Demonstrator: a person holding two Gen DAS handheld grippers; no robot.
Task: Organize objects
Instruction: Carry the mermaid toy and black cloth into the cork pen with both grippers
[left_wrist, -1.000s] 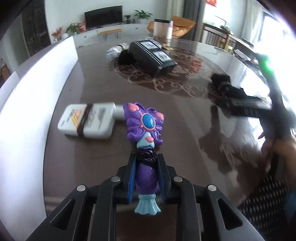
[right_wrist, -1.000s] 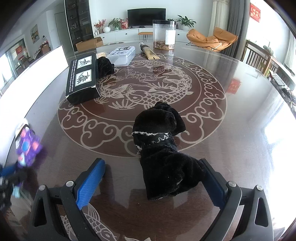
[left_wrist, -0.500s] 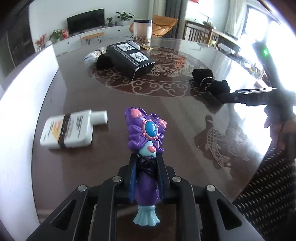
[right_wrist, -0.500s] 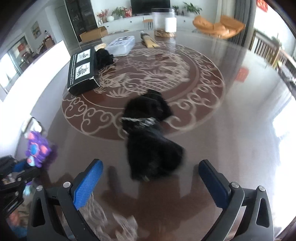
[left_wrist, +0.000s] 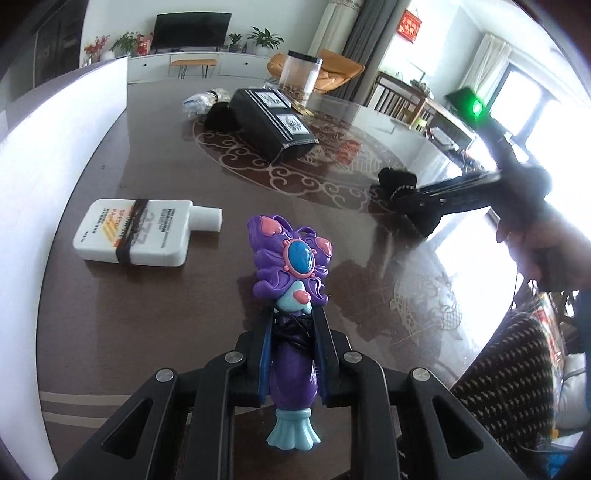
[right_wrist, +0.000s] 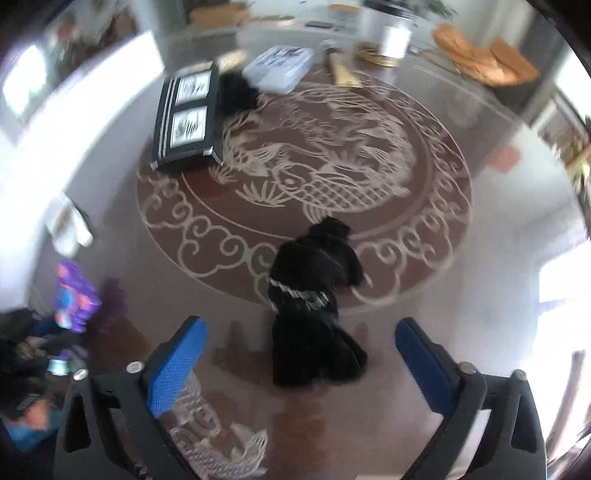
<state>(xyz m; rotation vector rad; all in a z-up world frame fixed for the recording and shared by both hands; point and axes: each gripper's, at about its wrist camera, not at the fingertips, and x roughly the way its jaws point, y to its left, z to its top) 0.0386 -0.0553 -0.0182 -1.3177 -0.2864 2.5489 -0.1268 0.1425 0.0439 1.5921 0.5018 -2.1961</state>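
- Left hand-held gripper (left_wrist: 293, 341) is clenched on a purple toy (left_wrist: 291, 295), pads on the toy's handle; head points far, teal tail sticks out near the camera.
- Toy hangs above the near part of the bench (left_wrist: 147, 317); cannot tell whether it touches.
- White bottle (left_wrist: 138, 230) lies flat to the far left of the toy, cap pointing right, apart from it.
- Right hand-held gripper (right_wrist: 299, 354) is released, blue pads spread wide, empty.
- Black cloth (right_wrist: 314, 314) lies on the bench right between those spread pads, slightly farther out; its long axis runs near-to-far, roughly in line with the gripper's fingers.
- Cloth sits on the near rim of the round fish pattern (right_wrist: 317, 170).
- The right one is much nearer the cloth; the left is well apart and busy with the toy.
- Likely next move: right side drops forward and closes across the cloth's narrow width; the cloth is soft, so the grip may catch only a fold.
- Black box (right_wrist: 186, 118) lies at far left, another dark bundle (right_wrist: 236, 92) touching its right side; right view is motion-blurred.
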